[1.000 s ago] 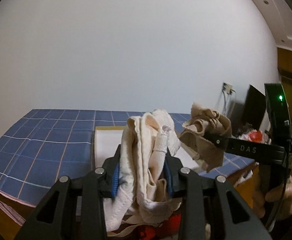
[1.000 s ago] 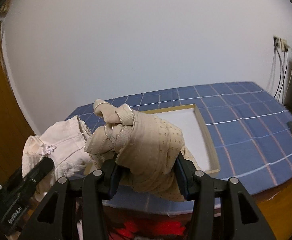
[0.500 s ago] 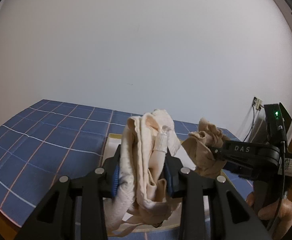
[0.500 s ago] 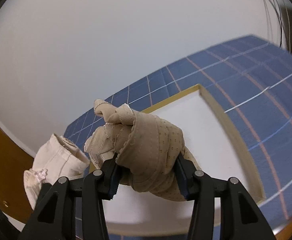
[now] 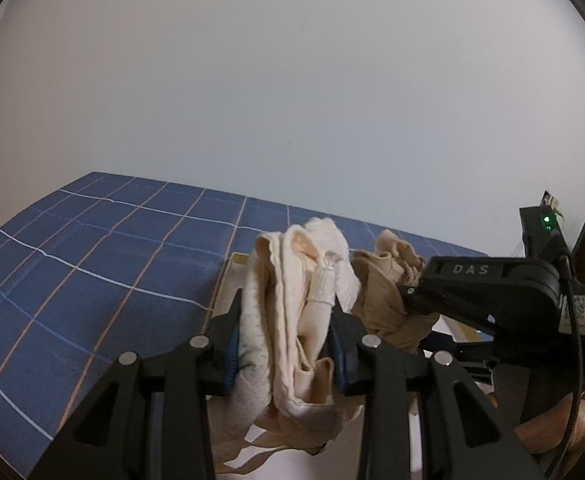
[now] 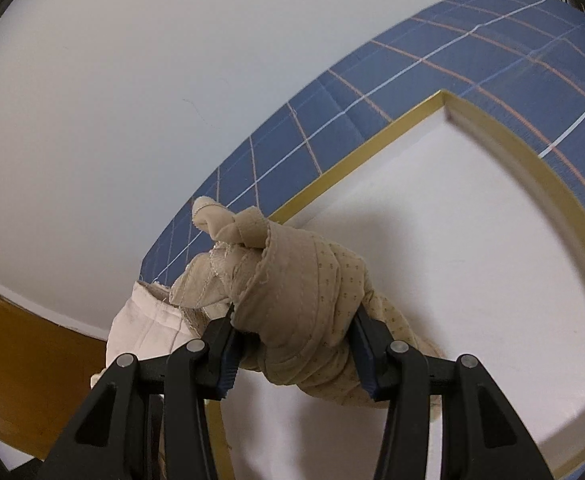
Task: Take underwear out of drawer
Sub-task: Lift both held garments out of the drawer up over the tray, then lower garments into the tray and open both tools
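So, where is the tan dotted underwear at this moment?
The tan dotted underwear is clamped in the right hand-held gripper, above the white tray, just right of the cream underwear held by the left hand-held gripper.

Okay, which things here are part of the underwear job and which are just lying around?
Part of the job:
- cream underwear clamped in the left gripper
- tan underwear clamped in the right gripper
- gold-rimmed tray beneath them

Just around:
- blue checked cloth
- white wall
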`<state>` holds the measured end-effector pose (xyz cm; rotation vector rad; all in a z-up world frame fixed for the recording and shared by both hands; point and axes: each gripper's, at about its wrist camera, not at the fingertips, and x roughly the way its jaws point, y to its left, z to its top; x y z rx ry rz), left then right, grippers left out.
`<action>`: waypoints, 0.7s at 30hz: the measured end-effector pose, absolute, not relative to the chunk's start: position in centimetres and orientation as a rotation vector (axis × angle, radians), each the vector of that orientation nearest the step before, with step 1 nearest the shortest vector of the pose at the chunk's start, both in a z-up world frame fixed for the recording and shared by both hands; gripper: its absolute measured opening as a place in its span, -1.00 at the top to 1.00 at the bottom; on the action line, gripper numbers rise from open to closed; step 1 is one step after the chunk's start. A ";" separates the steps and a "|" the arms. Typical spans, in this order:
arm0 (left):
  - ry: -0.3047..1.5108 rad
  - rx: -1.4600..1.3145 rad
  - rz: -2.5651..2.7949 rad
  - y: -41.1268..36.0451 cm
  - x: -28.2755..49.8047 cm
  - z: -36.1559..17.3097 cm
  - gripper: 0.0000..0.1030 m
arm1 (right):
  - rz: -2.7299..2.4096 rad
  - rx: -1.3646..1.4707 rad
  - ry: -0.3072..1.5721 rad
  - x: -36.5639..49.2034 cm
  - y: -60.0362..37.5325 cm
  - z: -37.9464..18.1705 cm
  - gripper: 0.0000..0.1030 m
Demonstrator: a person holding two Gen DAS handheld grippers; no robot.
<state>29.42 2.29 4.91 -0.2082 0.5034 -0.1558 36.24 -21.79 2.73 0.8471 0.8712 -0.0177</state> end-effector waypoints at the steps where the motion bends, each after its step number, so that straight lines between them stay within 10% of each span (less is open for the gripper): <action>1: 0.515 -0.210 -0.144 2.4 29.8 4.7 0.34 | -0.022 0.846 0.877 36.5 -21.7 2.5 0.02; 9: 0.609 -0.203 -0.096 2.5 31.8 2.5 0.27 | -0.031 0.805 0.893 38.3 -21.1 1.5 -0.18; 12: 0.640 -0.225 -0.083 2.8 32.1 2.0 0.10 | -0.008 0.783 0.886 38.6 -20.9 1.6 -0.41; 16: 0.583 -0.215 -0.051 3.1 31.3 3.1 -0.64 | 0.012 0.735 0.860 38.3 -20.7 2.6 -0.42; 21: 0.522 -0.211 -0.017 4.1 30.0 5.0 -0.76 | -0.022 0.633 0.782 35.7 -20.6 5.3 -0.42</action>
